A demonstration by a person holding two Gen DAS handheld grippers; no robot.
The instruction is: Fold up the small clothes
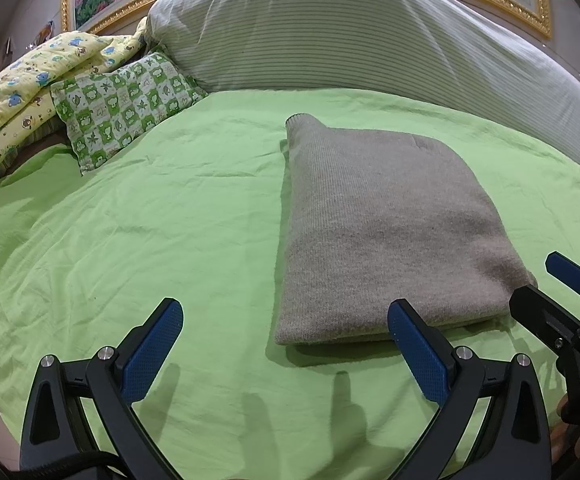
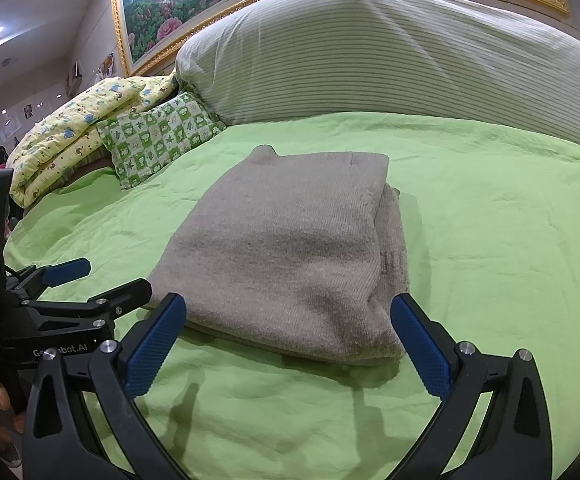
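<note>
The grey sweater (image 2: 290, 256) lies folded into a thick rectangle on the green sheet (image 2: 490, 220), straight ahead of the right claw (image 2: 288, 344) and ahead and to the right of the left claw (image 1: 286, 352). Its near edge sits just beyond the right claw's blue pads (image 2: 422, 352), and a lower layer sticks out along the side to that claw's right, so the stack is not quite square. Both claws are spread wide and grip nothing; each hangs just above the sheet, short of the cloth. From the left wrist view the right claw (image 1: 546, 284) shows beside the sweater's near right corner, also open. The fold looks nearly done, so the step in hand is probably a last half-fold or a tidy of that loose layer. To do it well, each claw should come in low at a near corner, slide one finger under all the layers, close firmly on the whole thickness, then lift and carry both corners together toward the far edge so the knit does not skew. The thick wool may slip or spring back if only the top layer is caught. Beyond the sweater, far ahead, lies a large striped pillow (image 2: 390, 48); to the far left are a small green checked pillow (image 2: 158, 136) and a yellow printed quilt (image 2: 74, 136), well apart from the work.
</note>
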